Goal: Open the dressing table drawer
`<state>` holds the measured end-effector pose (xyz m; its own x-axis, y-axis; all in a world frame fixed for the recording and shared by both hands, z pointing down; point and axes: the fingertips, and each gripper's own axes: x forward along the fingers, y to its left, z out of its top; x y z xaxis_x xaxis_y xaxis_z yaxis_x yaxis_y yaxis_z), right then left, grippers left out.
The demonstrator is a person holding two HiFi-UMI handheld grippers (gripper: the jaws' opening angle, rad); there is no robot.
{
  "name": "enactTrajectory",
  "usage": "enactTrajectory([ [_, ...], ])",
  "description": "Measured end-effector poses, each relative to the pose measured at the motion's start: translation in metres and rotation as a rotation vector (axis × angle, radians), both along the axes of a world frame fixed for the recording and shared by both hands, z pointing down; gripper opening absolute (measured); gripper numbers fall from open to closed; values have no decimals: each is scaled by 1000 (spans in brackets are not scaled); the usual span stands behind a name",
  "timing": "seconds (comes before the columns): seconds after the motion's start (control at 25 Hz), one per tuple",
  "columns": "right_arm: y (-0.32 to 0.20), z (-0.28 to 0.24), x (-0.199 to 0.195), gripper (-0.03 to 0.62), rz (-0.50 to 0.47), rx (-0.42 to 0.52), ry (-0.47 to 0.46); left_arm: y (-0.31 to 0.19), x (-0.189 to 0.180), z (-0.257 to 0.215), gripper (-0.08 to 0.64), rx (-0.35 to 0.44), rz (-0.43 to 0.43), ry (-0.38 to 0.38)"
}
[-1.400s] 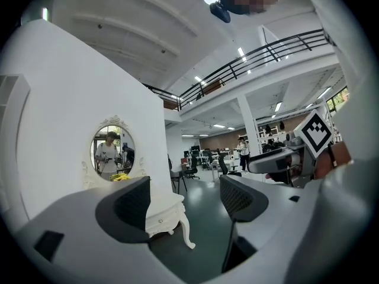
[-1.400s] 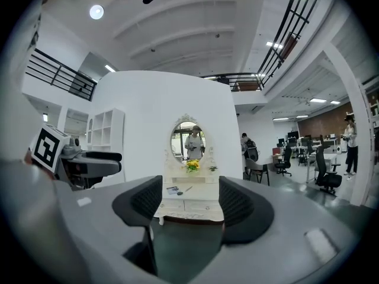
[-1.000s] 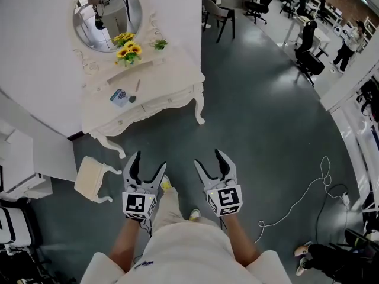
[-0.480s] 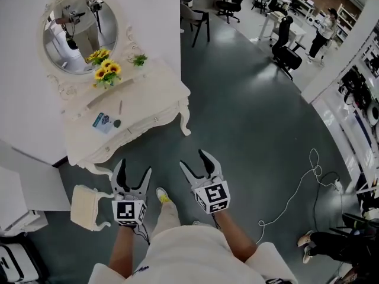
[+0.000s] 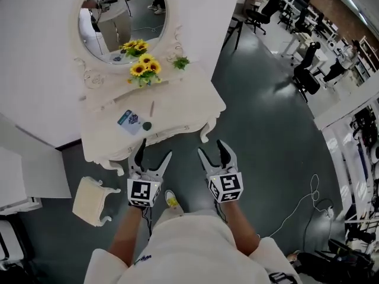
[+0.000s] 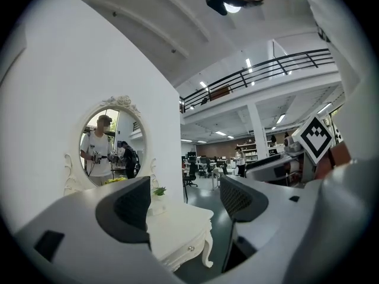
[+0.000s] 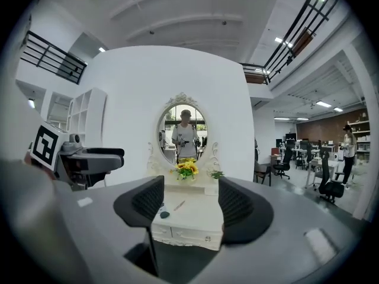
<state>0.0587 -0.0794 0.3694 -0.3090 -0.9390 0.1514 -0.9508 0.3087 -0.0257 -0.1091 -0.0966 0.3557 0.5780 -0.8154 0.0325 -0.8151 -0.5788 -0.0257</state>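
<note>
Dressing table is white, its long axis running lower-left to upper-right in the head view. Its front faces the person. The drawer in that front is shut and flush, with its knob pointing out toward the grippers; its contents cannot be seen.

On the tabletop:
- oval mirror at the back
- sunflowers in front of the mirror
- small green plant beside the sunflowers
- pen, card and dark round item nearer the front edge

Left gripper is just in front of the table, clear of it, fingers spread with nothing between them. Right gripper is also just in front of the table, fingers spread and empty, and aimed at the drawer front. A white stool sits on the floor off the table's left end.
</note>
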Motion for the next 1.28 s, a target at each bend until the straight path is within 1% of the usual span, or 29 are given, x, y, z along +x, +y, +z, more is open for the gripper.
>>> enactTrajectory([
  [0.16,-30,1,-9,287,22,-17,38,-35,-18,14,373,-29,-1,10],
  [0.32,-52,5,-5,287,48,-24,62,-59,-24,17,371,-30,2,41],
  [0.48,-70,20,2,287,65,-39,67,-73,-23,36,371,-57,4,33],
  [0.68,-106,34,9,285,73,-41,71,-102,-17,46,370,-65,6,18],
  [0.92,-185,65,14,285,76,-63,84,-160,-6,66,367,-88,14,-9],
  [1.0,-216,86,17,285,77,-91,88,-184,-3,82,367,-128,1,-14],
  [1.08,-250,104,22,285,75,-119,85,-211,2,95,367,-178,-17,2],
  [1.16,-283,119,24,285,68,-141,84,-237,12,103,367,-202,-15,9],
  [1.28,-317,148,26,284,56,-188,91,-264,24,123,365,-232,-8,-7],
])
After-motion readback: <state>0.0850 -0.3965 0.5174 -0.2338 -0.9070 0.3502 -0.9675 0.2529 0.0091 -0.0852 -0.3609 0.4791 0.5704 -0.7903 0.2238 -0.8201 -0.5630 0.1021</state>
